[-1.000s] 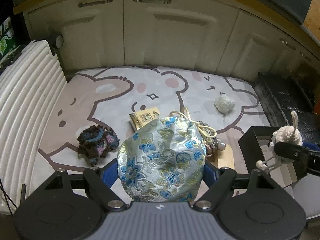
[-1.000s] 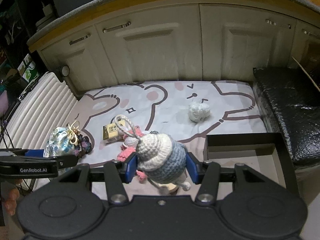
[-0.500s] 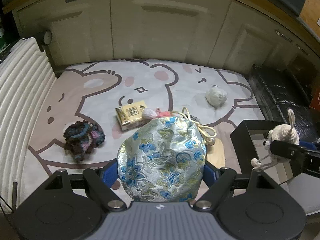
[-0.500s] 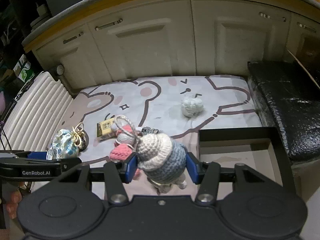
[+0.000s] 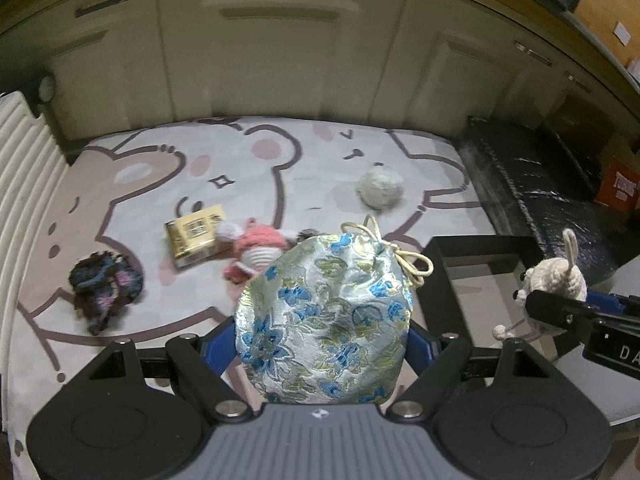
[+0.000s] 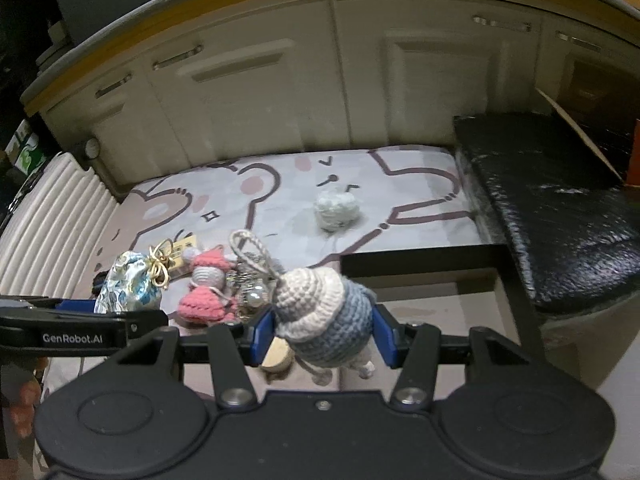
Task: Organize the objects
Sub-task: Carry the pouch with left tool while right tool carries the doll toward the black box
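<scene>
My left gripper (image 5: 322, 344) is shut on a blue-and-gold brocade drawstring pouch (image 5: 324, 316), held above the mat just left of the black box (image 5: 472, 242). The same pouch (image 6: 128, 282) shows at the left of the right wrist view. My right gripper (image 6: 322, 330) is shut on a cream-and-blue crocheted doll (image 6: 324, 320) with a looped cord, at the box's (image 6: 420, 262) near left corner. From the left wrist view that doll (image 5: 554, 280) hangs over the box's right side. The box's floor looks bare.
On the bear-print mat (image 5: 160, 168) lie a dark knitted bundle (image 5: 104, 286), a yellow carton (image 5: 196, 236), a pink crocheted doll (image 5: 256, 252), a pale yarn ball (image 5: 380, 190) and a beaded trinket (image 6: 250, 288). White ribbed panel (image 5: 20, 184) at left, black cushion (image 6: 552, 200) at right, cabinets behind.
Both grippers have shifted rightwards toward the black box, each keeping its load. The box now fills more of both views, and the pink doll has come into sight behind the pouch.
</scene>
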The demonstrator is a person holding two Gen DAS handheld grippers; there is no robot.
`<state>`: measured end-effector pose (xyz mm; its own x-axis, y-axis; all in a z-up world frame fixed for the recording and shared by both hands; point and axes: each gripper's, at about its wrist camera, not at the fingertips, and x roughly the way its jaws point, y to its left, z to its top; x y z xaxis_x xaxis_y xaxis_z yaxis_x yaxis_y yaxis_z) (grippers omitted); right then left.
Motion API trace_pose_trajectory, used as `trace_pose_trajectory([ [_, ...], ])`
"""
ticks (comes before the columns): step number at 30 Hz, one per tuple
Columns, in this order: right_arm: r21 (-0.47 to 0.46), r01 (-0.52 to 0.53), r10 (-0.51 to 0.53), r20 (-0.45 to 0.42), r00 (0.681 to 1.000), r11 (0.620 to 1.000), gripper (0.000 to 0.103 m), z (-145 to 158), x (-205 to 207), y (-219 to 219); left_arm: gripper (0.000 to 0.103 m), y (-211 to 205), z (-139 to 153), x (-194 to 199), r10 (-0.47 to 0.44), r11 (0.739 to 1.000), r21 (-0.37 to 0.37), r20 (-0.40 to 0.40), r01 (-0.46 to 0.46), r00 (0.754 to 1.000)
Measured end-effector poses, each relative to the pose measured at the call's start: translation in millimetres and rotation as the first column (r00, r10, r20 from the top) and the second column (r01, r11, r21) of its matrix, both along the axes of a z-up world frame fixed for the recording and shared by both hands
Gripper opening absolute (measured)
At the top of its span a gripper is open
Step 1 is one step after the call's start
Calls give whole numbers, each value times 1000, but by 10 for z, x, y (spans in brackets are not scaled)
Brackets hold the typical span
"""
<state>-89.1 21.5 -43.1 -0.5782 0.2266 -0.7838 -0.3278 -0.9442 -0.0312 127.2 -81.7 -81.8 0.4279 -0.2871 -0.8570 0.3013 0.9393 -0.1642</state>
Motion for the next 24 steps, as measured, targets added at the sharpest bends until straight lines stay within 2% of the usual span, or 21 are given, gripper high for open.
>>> trace_pose_trajectory([
  [15,5,148,-148,-23,989,989,53,37,348,559,83,-567,-22,-71,-102,994,-28,-2,102,995],
  [24,0,201,-201,-16,979,980,53,10,467,780,83,-855,-54,-98,-154,987,-42,-4,154,988],
])
